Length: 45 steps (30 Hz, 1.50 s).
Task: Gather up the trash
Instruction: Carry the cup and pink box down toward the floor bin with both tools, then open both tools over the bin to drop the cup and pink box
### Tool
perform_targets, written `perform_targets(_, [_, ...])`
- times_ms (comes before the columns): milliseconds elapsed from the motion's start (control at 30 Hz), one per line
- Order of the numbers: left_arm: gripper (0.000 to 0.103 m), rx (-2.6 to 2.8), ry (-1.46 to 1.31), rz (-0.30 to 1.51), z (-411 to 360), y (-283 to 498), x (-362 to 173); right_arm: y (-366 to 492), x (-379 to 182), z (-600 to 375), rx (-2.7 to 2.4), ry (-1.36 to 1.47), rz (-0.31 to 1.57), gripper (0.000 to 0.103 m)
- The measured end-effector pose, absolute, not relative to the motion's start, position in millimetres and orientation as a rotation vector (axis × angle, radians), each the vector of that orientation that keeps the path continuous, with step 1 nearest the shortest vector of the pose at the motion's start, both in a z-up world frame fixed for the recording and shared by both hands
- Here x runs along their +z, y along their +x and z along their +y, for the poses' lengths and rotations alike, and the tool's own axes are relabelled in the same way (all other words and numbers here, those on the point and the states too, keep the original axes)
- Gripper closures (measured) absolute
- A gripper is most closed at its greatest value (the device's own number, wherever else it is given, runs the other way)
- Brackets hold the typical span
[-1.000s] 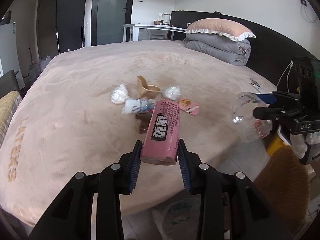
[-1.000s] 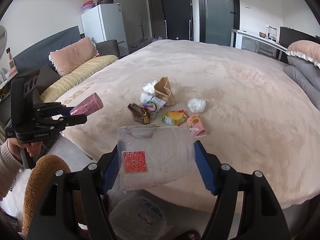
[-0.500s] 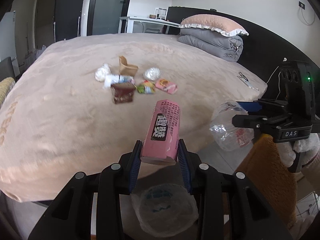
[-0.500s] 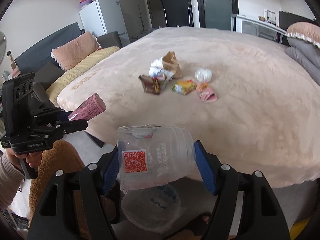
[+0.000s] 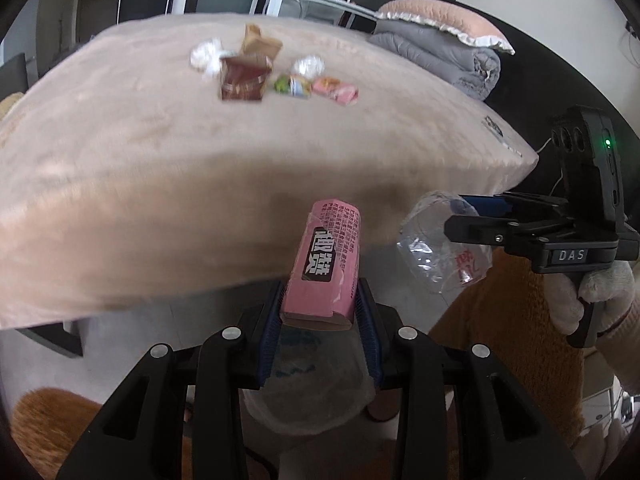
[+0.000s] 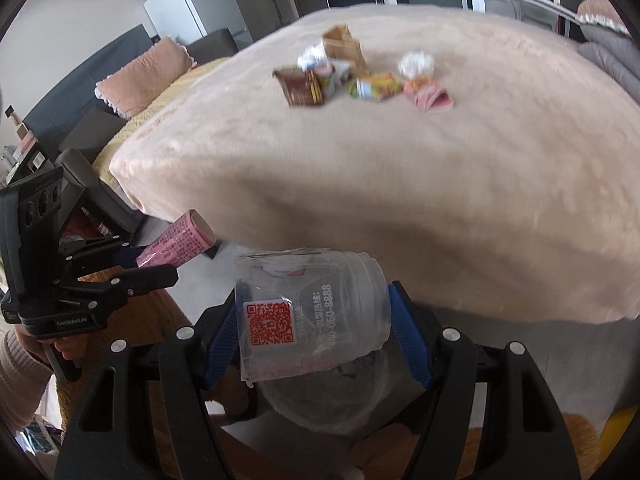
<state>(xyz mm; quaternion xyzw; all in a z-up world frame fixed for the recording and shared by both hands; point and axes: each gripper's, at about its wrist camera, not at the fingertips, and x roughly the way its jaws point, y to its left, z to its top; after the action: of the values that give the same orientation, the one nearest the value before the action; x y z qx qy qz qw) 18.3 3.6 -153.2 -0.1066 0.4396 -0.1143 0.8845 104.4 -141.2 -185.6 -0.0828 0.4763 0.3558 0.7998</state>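
While both grippers point down past the near edge of the bed (image 5: 168, 216), I see each one clamped on a piece of trash. My left gripper (image 5: 320, 304) squeezes a pink roll (image 5: 326, 268) with black lettering at lower centre of the left wrist view, its blue pads tight against both sides. My right gripper (image 6: 316, 332) grips a crumpled clear plastic cup (image 6: 312, 316) with a red QR sticker, at lower centre of the right wrist view. Each tool shows in the other's frame too: the cup at right centre of the left view, the pink roll at left centre of the right. Directly under both loads sits a clear bag-lined bin (image 5: 316, 392), partly hidden by the fingers. More litter waits on the bedspread in the upper centre: a brown wrapper (image 5: 242, 80), a paper bag (image 5: 258, 42), crumpled white wads (image 5: 206, 54), a green-yellow packet (image 5: 292, 85) and a pink packet (image 5: 336, 90), all blurred.
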Motion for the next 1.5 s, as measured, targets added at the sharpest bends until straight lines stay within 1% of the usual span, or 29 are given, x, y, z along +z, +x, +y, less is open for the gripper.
perform_targets(567, [0.068, -0.253, -0.332, 1.169, -14.2, 17.5, -227.0, 106.0, -267.7, -146.9, 0.652, -0.139, 1.277, 0.034])
perform_targets(767, [0.068, -0.223, -0.306, 1.296, -25.8, 25.8, -252.2, 110.1, -293.1, -149.9, 0.604, -0.093, 1.382, 0.034])
perform_targets(1100, [0.068, -0.197, -0.317, 1.432, -36.9, 30.9, -285.3, 110.4, -321.8, -145.1, 0.533, -0.105, 1.464, 0.034])
perform_targets(1333, [0.067, -0.189, -0.324, 1.474, -40.1, 34.4, -300.2, 111.2, -337.4, -140.9, 0.508, -0.095, 1.502, 0.034])
perform_targets(1400, [0.062, -0.193, -0.325, 1.487, -41.0, 36.1, -301.7, 111.4, -339.3, -141.5, 0.507, -0.083, 1.508, 0.031])
perform_targets(1433, [0.052, -0.198, -0.326, 1.49, -41.3, 36.4, -302.7, 112.0, -340.6, -141.4, 0.505, -0.079, 1.512, 0.03])
perform_targets(1467, [0.044, -0.194, -0.322, 1.494, -42.1, 36.3, -302.8, 112.1, -342.0, -141.4, 0.502, -0.076, 1.514, 0.029])
perform_targets(1500, [0.044, -0.179, -0.313, 1.492, -42.0, 36.1, -302.1, 112.5, -342.5, -142.1, 0.499, -0.072, 1.515, 0.028])
